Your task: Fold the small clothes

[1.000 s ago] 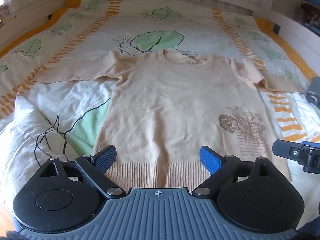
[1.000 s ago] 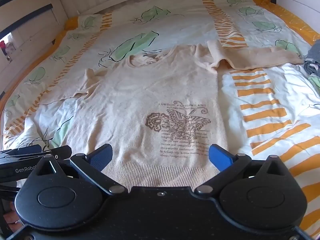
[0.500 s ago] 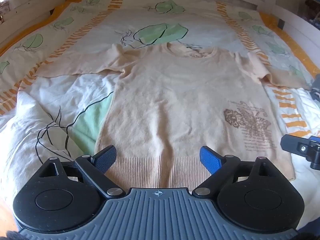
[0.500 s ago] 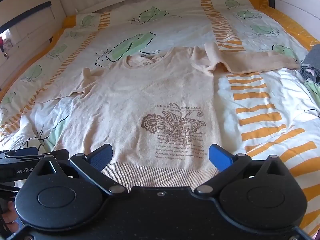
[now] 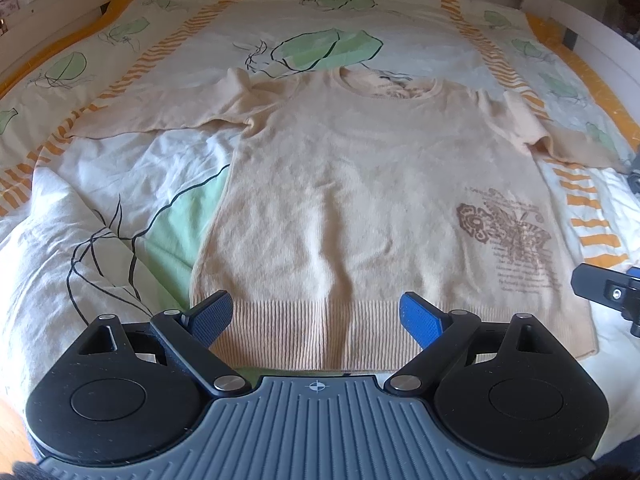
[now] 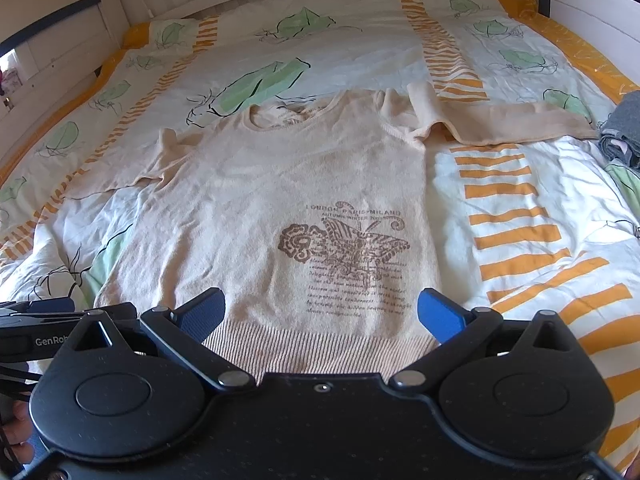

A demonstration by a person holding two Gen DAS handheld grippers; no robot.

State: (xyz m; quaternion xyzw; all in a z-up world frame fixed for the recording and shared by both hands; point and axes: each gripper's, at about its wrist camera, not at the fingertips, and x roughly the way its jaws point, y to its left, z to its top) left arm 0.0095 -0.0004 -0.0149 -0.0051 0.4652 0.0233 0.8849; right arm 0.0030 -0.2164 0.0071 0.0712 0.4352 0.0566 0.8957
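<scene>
A beige long-sleeved sweater (image 5: 360,184) lies flat, front up, on the bed, with a brown butterfly print (image 6: 344,244) low on its right side and both sleeves spread out sideways. My left gripper (image 5: 316,316) is open and empty, just above the ribbed hem (image 5: 320,340) at its left half. My right gripper (image 6: 320,312) is open and empty above the hem (image 6: 320,348) at its right half. The right gripper's finger shows at the left wrist view's right edge (image 5: 600,284), and the left gripper at the right wrist view's left edge (image 6: 40,320).
The bed cover (image 6: 520,208) is white with green leaves and orange stripes, rumpled at the near left (image 5: 60,248). A grey folded garment (image 6: 624,132) lies at the right edge. White bed rails (image 6: 580,4) run along the back and sides.
Both grippers have moved forward and a little lower towards the sweater's hem, so the sweater fills more of each view. Both stay open. The sweater has not moved.
</scene>
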